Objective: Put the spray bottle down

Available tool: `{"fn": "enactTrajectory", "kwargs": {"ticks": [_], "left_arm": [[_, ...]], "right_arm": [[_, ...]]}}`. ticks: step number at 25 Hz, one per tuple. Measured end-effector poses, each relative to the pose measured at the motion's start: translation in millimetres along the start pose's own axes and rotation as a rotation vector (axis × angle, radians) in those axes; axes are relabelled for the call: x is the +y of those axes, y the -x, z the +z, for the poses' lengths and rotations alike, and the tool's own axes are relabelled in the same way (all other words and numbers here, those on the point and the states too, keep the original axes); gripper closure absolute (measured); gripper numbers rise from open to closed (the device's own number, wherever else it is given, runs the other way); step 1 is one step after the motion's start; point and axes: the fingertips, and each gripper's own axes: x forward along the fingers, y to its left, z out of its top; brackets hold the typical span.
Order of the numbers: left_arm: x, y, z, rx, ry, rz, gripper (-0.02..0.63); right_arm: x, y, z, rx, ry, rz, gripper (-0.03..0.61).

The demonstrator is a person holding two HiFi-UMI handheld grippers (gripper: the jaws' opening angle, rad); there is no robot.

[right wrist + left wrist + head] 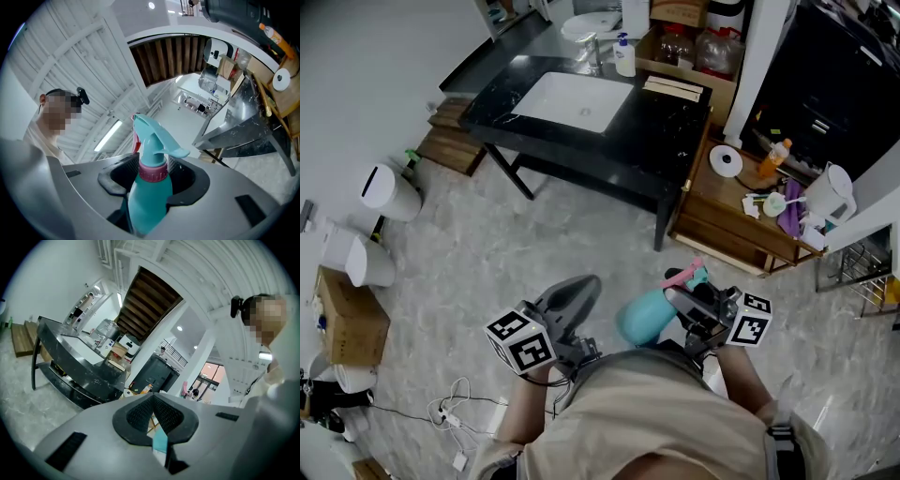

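Closest in, the spray bottle (147,197) is clamped by the jaws of the right gripper (146,174), its long axis running out along them, nozzle foremost. The left gripper (153,412) is shut on nothing. Both are held well short of the black counter (666,141), whose distance is shown only by the head view.

right gripper (677,298) — holding teal spray bottle (642,319) | left gripper (581,289) — just beside | both above floor (487,244)
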Motion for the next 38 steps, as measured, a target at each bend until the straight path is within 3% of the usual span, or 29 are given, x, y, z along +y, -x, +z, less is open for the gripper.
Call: {"fn": "enactTrajectory", "kwargs": {"ticks": [9,23,34,38], "left_arm": [[7.4,-28.4,17.7,-0.041,-0.016,0.058,0.603],[13.6,-38.3,40.0,-0.068,-0.071,0.161,0.603],[23.4,-40.3,57.4,-0.074,-0.105,0.130,0.603],[38.2,-44.7,64.0,-0.064,-0.110,0.103,0.604]], "right_arm": [[-25.8,1.6,45.3,0.002,0.022,0.034,0.380],[-49.6,12.9,71.6,-0.030,0.063,0.031,0.380],[-52.8,17.5,80.0,-0.082,0.096,-0.010,0.380],[-56.4,4.6,77.7,-0.052,0.148,-0.042,0.380]]}}
